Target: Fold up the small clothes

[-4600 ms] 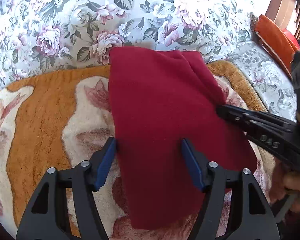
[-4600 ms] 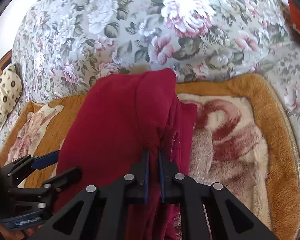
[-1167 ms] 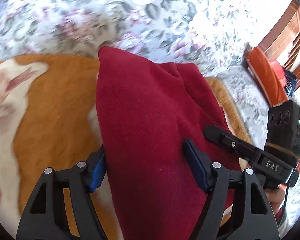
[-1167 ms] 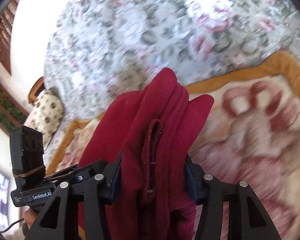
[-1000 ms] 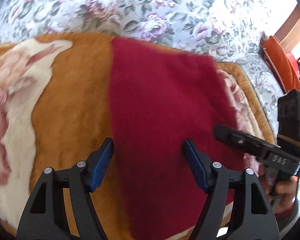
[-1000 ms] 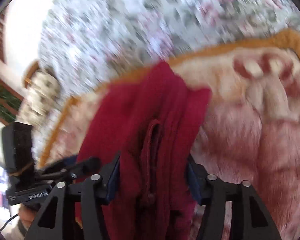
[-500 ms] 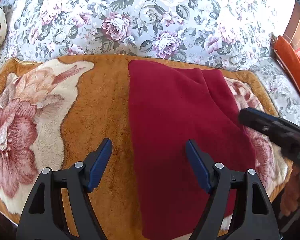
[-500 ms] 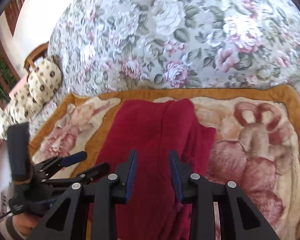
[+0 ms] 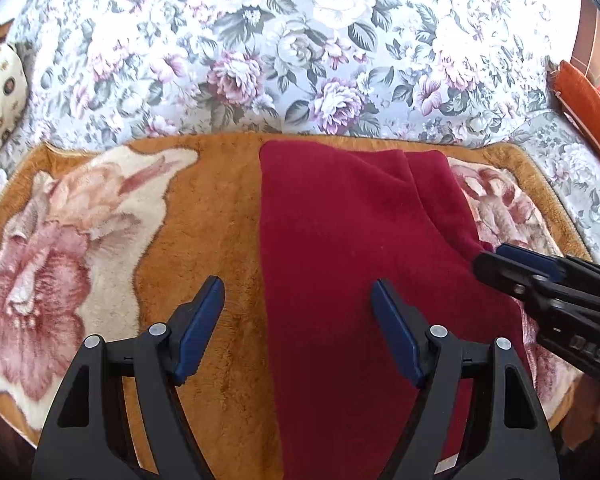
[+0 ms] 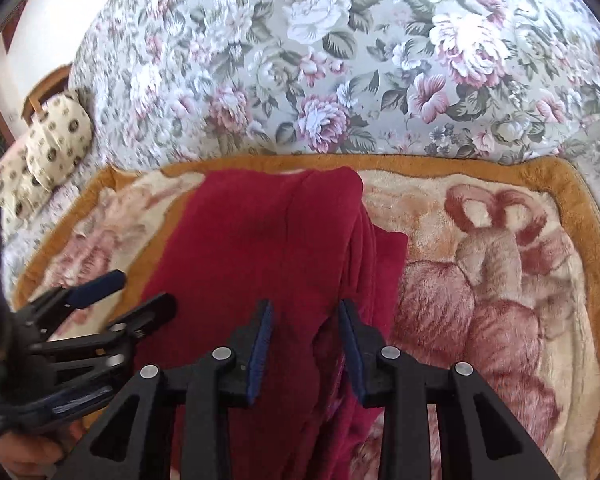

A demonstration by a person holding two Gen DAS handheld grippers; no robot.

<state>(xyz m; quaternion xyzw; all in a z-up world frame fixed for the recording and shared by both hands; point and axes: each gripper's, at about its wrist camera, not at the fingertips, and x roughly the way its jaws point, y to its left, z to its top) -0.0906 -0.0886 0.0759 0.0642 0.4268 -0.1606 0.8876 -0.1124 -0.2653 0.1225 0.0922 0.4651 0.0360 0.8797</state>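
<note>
A dark red fleece garment (image 9: 352, 248) lies folded in a long strip on an orange and cream floral blanket (image 9: 204, 208); it also shows in the right wrist view (image 10: 260, 248). My left gripper (image 9: 298, 312) is open and empty, hovering over the garment's left edge. My right gripper (image 10: 306, 328) is open and empty above the garment's layered right edge. Each gripper shows in the other's view: the right gripper (image 9: 512, 264) at the garment's right side, the left gripper (image 10: 132, 296) at its left.
A floral sofa back (image 9: 300, 52) rises behind the blanket (image 10: 500, 280). A spotted cushion (image 10: 56, 136) lies at the far left. An orange cushion (image 9: 588, 100) stands at the far right. The blanket's front edge drops off near me.
Both grippers lifted the folded garment, set it back on the blanket and drew back. The right gripper, shut on the cloth 4.6 s ago, has let go and stands open.
</note>
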